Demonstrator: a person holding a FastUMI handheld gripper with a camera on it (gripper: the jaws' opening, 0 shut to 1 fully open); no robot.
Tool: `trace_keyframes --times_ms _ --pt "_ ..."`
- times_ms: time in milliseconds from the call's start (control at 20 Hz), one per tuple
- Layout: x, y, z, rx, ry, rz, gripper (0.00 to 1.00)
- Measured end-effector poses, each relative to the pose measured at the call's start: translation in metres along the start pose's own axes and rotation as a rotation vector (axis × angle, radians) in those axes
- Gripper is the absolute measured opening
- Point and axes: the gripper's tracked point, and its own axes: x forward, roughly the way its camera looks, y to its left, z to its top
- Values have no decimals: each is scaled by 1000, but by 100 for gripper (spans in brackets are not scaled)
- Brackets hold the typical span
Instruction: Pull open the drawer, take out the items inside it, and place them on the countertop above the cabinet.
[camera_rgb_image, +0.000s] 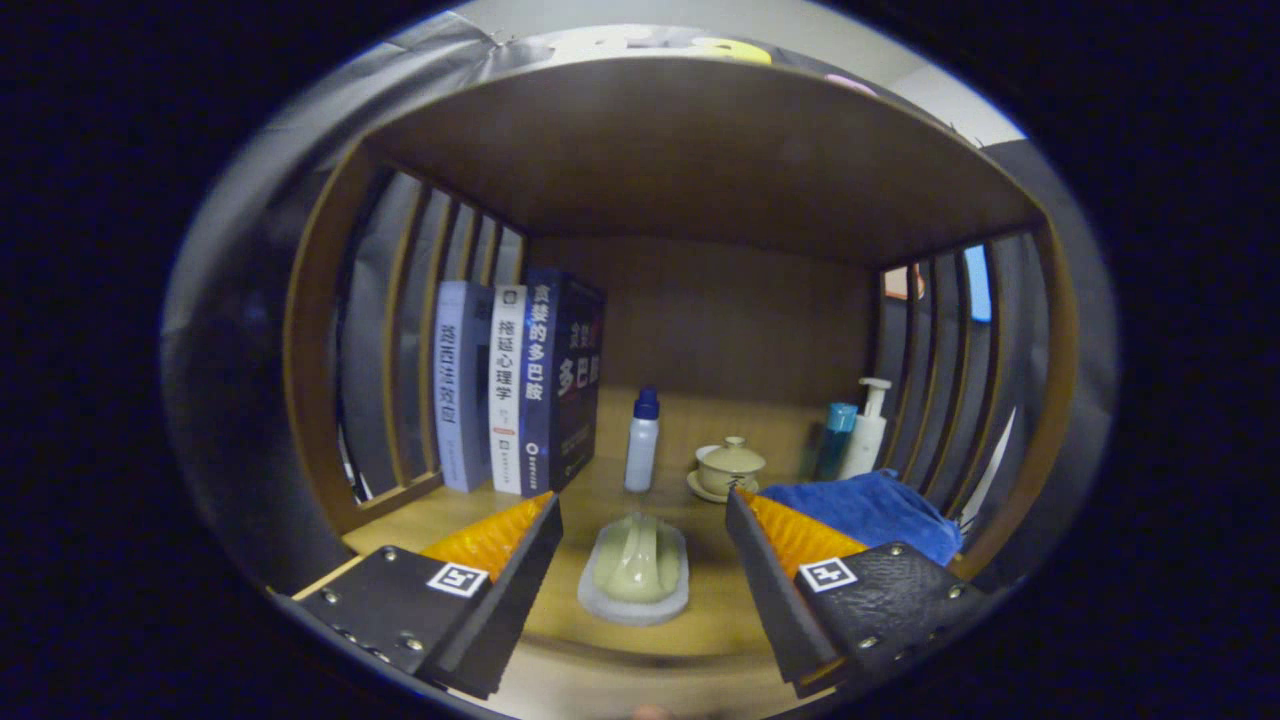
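The hand-held gripper (642, 520) is released, its two fingers spread wide and pressing on nothing, and a pale green soap bar (637, 558) with a smooth, rounded hump lies between them on a whitish oval soap dish (633, 604) with a soft matte rim; neither finger touches it. The dish rests near the front edge of the wooden tabletop (700, 620), whose surface shows a warm light grain, under a darker wooden top board (690, 150) held up by slatted wooden side panels (400, 330). Beyond the fingers, toward the back left corner, three upright books (520, 385) stand pressed together against the left slats, one pale, one white, one dark and glossy. Just right of them, well behind the soap, stands a slim white plastic bottle (641, 440) with a blue cap. To its right sits a small cream ceramic lidded cup (730, 465) on a matching saucer, round and smooth with a knob on the lid. At the back right corner a teal cylindrical bottle (834, 436) and a white pump bottle (868, 430) stand side by side near the right slats. A blue towel (870, 510) with a fuzzy nap lies crumpled by the right edge, just behind the right finger.
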Motion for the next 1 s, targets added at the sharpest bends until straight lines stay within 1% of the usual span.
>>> trace_keyframes --times_ms 150,250,350,450,550,750,900,1000 --pt "-56 -3 2 -32 -41 38 98" --pt "-93 -5 -6 -48 -64 45 98" --pt "-123 -9 -22 -55 -56 54 98" --pt "-149 -11 -45 -36 -34 53 98" --pt "-171 -17 -62 -36 -30 28 98" --pt "-195 -16 -106 -32 26 17 98" --pt "-199 -19 -130 -26 83 -17 98" --pt "-195 -17 -141 -25 108 -25 98"
